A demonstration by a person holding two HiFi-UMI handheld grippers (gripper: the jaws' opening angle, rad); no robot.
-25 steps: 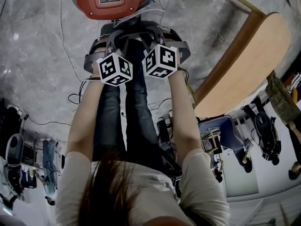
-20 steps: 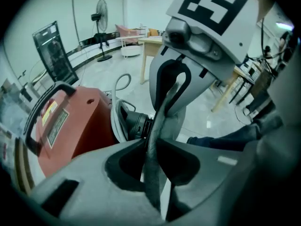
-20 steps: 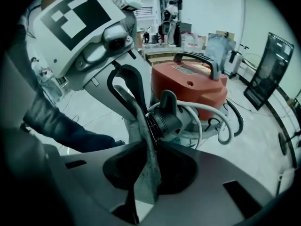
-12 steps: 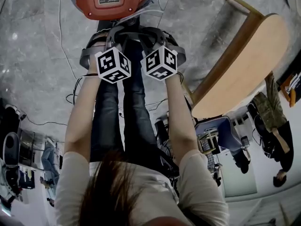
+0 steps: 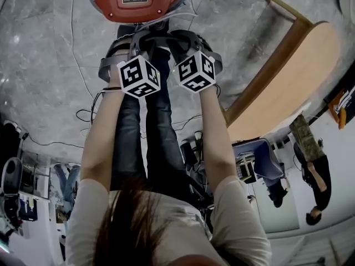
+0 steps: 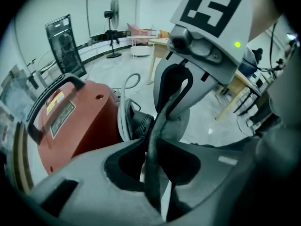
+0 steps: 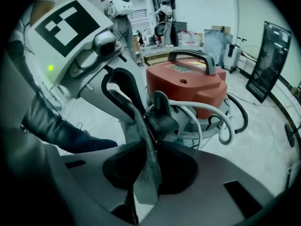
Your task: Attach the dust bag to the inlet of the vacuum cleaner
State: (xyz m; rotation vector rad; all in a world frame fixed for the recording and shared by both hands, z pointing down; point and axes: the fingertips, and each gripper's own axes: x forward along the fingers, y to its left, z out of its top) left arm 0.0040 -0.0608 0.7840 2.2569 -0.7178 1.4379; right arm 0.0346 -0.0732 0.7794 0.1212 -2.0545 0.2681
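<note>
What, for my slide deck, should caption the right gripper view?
Right gripper pinches the dust bag's dark fabric edge in front of the red vacuum cleaner.

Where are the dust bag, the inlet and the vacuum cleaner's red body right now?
dust bag [image 7: 146,173]: right gripper view, grey fabric strip low in the middle.
inlet [image 7: 162,121]: right gripper view, its black collar.
vacuum cleaner [image 7: 188,86]: right gripper view, red housing.
</note>
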